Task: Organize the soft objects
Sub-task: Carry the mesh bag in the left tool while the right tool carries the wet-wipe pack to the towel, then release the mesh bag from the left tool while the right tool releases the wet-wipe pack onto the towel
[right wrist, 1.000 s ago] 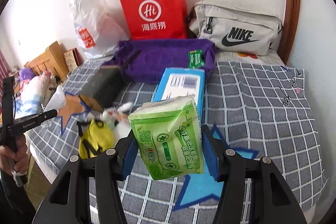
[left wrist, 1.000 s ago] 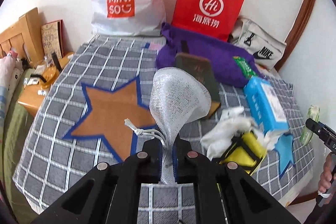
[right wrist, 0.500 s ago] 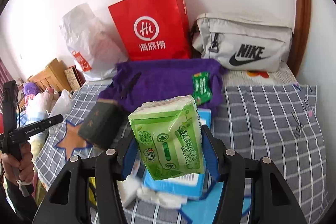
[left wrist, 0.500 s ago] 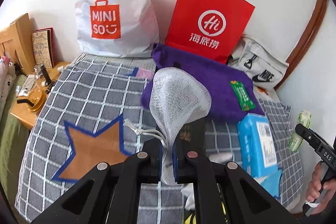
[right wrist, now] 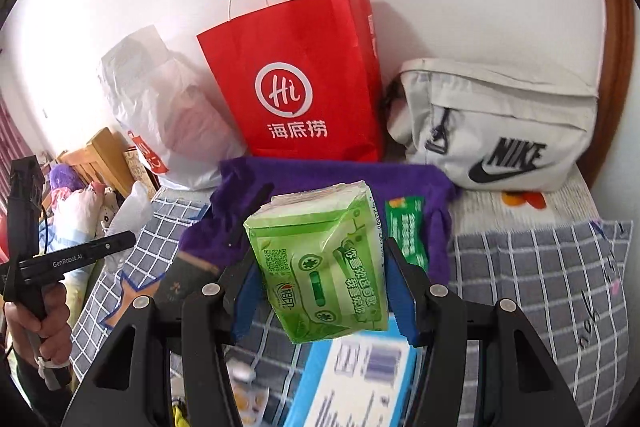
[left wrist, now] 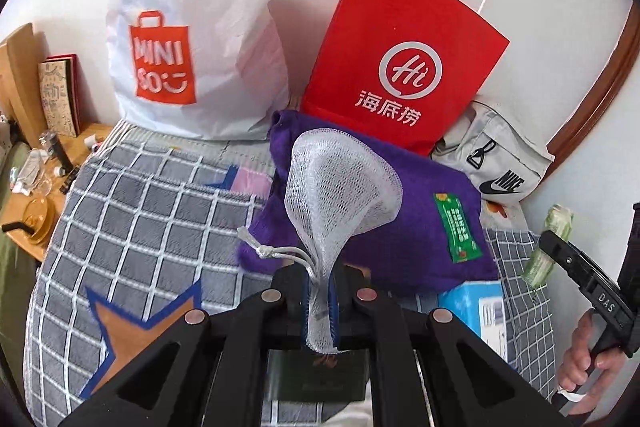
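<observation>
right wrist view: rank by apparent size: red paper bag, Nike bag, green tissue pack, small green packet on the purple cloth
1. red paper bag
2. Nike bag, close to the red bag in apparent area, so their order is unsure
3. green tissue pack, held in the right tool near the lens, so it looks enlarged
4. small green packet

Both hand-held grippers, left (left wrist: 320, 297) and right (right wrist: 322, 291), clamped, aloft.

Both grippers have travelled forward over the bed toward the wall. In the left wrist view the purple towel (left wrist: 400, 211) and red paper bag (left wrist: 400, 59) now loom large behind the mesh pouch (left wrist: 340, 195), while the yellow pouch and crumpled white cloth have dropped from sight. In the right wrist view the blue tissue box (right wrist: 360, 379) has slid beneath the green tissue pack (right wrist: 320, 267), which now overlaps the towel.
</observation>
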`<state>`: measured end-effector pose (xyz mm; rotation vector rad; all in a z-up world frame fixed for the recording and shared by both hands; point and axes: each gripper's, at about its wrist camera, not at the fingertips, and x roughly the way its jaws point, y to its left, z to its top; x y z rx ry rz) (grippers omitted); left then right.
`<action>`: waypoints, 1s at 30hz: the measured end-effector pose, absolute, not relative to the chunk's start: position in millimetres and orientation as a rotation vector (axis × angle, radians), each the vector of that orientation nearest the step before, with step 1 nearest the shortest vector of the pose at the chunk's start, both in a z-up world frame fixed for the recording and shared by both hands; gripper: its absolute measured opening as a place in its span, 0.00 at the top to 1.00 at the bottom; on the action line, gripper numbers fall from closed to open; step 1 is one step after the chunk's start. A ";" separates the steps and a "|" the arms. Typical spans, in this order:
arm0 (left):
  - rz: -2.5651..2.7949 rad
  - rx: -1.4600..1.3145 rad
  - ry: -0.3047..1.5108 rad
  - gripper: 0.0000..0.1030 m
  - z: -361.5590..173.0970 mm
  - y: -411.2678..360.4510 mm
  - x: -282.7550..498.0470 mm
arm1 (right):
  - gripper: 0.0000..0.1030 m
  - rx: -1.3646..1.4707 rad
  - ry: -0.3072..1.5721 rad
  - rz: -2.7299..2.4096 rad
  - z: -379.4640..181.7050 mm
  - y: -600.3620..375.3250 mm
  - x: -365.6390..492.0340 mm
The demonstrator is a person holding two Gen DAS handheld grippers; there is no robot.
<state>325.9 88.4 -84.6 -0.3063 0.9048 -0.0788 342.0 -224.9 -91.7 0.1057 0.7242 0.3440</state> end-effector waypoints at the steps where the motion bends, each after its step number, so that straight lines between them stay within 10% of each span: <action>1: -0.079 -0.301 0.908 0.92 -84.6 87.1 330.6 | 0.46 0.099 0.725 0.345 -91.4 -222.4 348.9; 30: -0.145 -0.312 1.103 0.92 -168.1 49.2 484.5 | 0.45 0.014 1.040 0.347 -203.2 -203.0 466.2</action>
